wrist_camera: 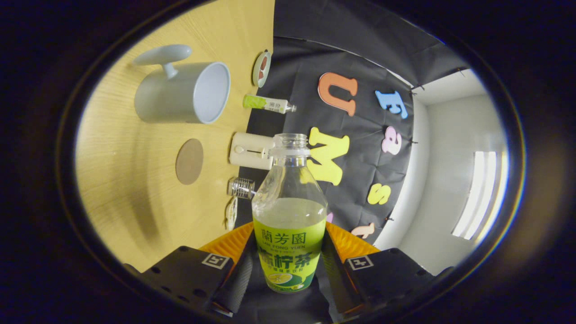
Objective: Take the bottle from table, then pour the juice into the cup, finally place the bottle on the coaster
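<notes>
My jaws are clamped on the uncapped clear plastic bottle of green-labelled juice, rolled sideways, its neck pointing along the wooden desk with the white handled cup off beside the mouth.

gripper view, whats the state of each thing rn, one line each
bottle: uncapped, part full, clamped between both fingers
gripper: shut on the bottle
cup: empty, handle away from the bottle
coaster: bare, on the table
small bottle: by the wall, capped
</notes>
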Tool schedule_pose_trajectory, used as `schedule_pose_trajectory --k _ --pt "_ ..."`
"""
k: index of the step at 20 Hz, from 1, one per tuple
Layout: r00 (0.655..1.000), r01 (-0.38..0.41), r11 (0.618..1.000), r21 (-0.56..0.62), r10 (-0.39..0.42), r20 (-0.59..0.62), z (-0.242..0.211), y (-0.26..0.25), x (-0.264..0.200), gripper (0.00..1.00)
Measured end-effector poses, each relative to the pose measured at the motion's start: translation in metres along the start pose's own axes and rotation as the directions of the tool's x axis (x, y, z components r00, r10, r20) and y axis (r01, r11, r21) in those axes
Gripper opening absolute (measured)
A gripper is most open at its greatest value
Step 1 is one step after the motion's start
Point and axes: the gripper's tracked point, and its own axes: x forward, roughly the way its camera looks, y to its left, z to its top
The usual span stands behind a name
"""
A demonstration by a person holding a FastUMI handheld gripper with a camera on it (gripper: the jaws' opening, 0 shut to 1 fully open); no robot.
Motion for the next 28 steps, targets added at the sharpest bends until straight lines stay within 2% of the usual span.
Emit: schedule_pose_trajectory --k 10,28 --pt "0.999 0.052 0.99 -0.13 -0.051 0.012 0.011 -0.014 0.005 0.8" --pt "0.987 0.163 0.956 -0.243 -0.16 0.032 0.014 -0.037 0.004 0.8"
